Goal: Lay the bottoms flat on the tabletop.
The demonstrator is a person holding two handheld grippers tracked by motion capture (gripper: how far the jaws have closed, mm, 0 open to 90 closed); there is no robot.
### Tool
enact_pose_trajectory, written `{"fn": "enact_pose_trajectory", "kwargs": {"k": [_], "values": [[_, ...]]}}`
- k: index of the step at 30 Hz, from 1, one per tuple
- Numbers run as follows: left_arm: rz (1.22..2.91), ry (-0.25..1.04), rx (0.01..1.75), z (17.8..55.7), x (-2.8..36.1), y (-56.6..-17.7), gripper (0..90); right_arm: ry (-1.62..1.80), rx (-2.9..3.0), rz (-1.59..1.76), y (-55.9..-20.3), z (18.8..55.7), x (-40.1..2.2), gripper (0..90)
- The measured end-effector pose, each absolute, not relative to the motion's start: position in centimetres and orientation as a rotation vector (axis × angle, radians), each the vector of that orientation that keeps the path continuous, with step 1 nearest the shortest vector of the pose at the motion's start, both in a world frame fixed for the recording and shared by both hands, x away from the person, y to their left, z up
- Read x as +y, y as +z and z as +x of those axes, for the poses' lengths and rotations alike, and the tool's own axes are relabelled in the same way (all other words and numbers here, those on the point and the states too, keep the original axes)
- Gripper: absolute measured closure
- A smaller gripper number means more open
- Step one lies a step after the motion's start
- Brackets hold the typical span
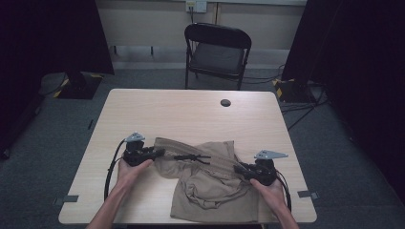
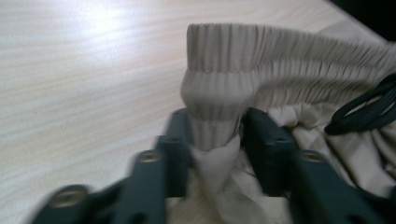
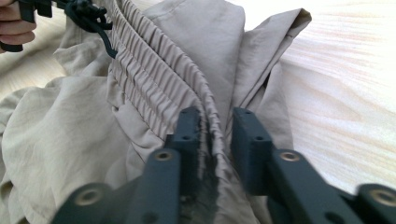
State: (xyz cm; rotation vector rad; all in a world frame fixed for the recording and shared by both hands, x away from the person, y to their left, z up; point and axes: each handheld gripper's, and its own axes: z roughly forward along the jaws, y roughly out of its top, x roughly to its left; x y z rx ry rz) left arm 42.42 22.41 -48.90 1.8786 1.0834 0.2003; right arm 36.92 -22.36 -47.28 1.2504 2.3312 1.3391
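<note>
Your left gripper [image 1: 155,153]: at 9 o'clock, jaws pinching one end of the stretchy waistband [image 1: 200,151] so it lifts.
Shorts [image 1: 210,183]: tan, crumpled, near table [image 1: 191,112] edge.
Your right gripper [image 1: 242,168]: at 3 o'clock, pinching the other end, pulling the band straight.

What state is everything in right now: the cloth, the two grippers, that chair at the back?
Shorts: crumpled on the table, waistband stretched between the grippers.
Drawstring: black, loose on the waistband.
Left gripper: shut on the waistband.
Right gripper: shut on the waistband.
Chair: unfolded, unoccupied.
</note>
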Motion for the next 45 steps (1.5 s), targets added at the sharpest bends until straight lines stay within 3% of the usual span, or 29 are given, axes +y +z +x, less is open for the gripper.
{"fn": "enact_pose_trajectory", "kwargs": {"k": [5,12,17,19,20,21,25,36,45], "values": [[1.895,0.189,1.081,41.9,22.8,-48.5,81.4,1.333,2.345,1.240,-47.0,36.0,-23.1,53.5],[1.875,0.146,1.104,41.0,24.2,-49.4,81.9,1.271,2.316,1.264,-47.5,34.8,-24.9,57.0],[1.841,0.140,1.097,41.2,24.1,-49.4,81.9,1.310,2.335,1.231,-47.7,36.0,-24.1,54.1],[1.843,0.133,1.096,41.3,24.2,-49.6,81.8,1.339,2.347,1.235,-47.9,36.8,-23.6,55.0],[1.842,0.127,1.098,41.3,24.2,-49.6,81.7,1.345,2.346,1.242,-48.1,37.1,-23.3,58.0],[1.843,0.127,1.098,41.3,24.2,-49.7,81.6,1.353,2.346,1.228,-48.2,37.3,-23.1,66.5],[1.844,0.119,1.084,41.2,24.1,-49.9,81.5,1.376,2.344,1.225,-48.2,37.1,-23.1,76.8],[1.833,0.101,1.023,39.8,23.6,-49.0,82.1,1.421,2.293,1.233,-47.1,35.6,-24.3,78.3],[1.773,0.154,0.953,39.4,23.5,-45.4,82.3,1.492,2.203,1.186,-43.7,35.8,-25.0,78.7]]}}
